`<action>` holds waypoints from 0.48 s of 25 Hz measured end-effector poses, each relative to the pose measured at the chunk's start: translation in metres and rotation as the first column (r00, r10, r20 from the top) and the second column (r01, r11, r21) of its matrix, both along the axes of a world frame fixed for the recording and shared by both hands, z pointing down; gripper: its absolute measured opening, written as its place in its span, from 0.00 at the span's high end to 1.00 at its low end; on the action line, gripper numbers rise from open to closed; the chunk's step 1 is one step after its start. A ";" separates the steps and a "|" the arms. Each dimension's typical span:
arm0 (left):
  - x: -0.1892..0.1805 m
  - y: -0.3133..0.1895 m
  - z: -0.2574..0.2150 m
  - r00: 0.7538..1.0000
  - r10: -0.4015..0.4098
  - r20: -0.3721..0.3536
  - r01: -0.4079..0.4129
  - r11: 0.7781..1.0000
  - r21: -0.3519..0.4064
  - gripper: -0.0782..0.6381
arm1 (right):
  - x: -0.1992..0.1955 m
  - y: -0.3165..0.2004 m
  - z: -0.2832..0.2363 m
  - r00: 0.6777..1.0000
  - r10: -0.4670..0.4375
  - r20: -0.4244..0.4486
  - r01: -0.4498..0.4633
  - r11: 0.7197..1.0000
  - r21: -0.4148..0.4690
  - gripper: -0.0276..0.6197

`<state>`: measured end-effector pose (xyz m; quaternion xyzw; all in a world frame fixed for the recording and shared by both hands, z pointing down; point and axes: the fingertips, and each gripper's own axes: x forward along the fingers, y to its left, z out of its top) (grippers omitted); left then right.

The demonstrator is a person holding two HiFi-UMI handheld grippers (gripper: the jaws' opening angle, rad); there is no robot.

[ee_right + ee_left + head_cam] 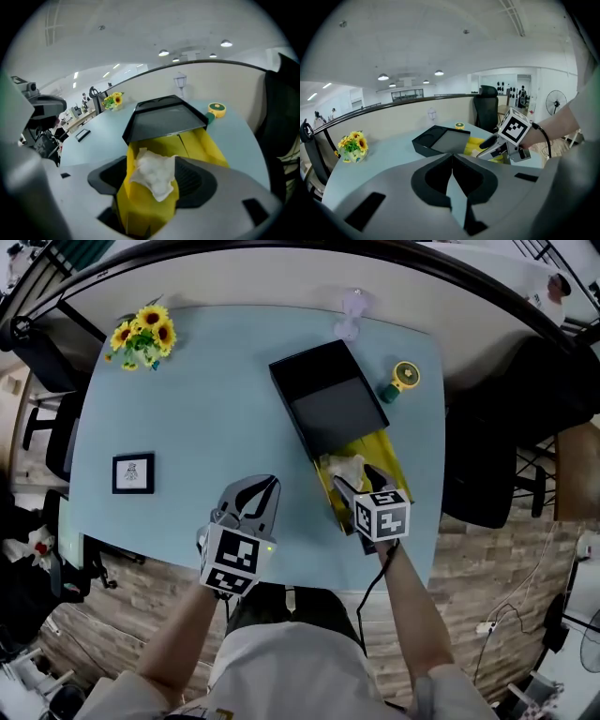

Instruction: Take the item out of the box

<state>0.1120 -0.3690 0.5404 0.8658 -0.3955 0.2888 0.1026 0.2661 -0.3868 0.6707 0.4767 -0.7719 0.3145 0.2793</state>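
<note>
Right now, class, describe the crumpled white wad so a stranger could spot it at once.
On the pale blue table, find the black box near its right edge, a yellow tray sticking out. At that tray's near end, between the jaws of the right gripper, lies the wad: the only white, crumpled thing.

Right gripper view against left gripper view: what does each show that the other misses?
Only right: the right gripper clamped on the yellow tray, crumpled white paper in it. Only left: the left gripper shut and empty, a standing fan. Both: the black box, sunflowers, blue table.
</note>
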 end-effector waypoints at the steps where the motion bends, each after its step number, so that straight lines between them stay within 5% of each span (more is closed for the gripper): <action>1: -0.001 0.000 0.008 1.000 0.002 0.011 -0.002 1.000 -0.012 0.88 | -0.002 -0.001 0.007 1.000 -0.004 -0.005 0.004 1.000 -0.016 0.46; 8: -0.010 0.001 0.032 1.000 0.000 0.030 0.002 0.999 -0.054 0.88 | -0.007 -0.004 0.045 0.998 -0.033 -0.048 0.028 0.995 -0.099 0.46; 12: -0.015 0.005 0.034 0.999 0.000 0.033 0.002 0.998 -0.060 0.88 | -0.005 -0.004 0.050 0.994 -0.053 -0.097 0.042 0.993 -0.110 0.57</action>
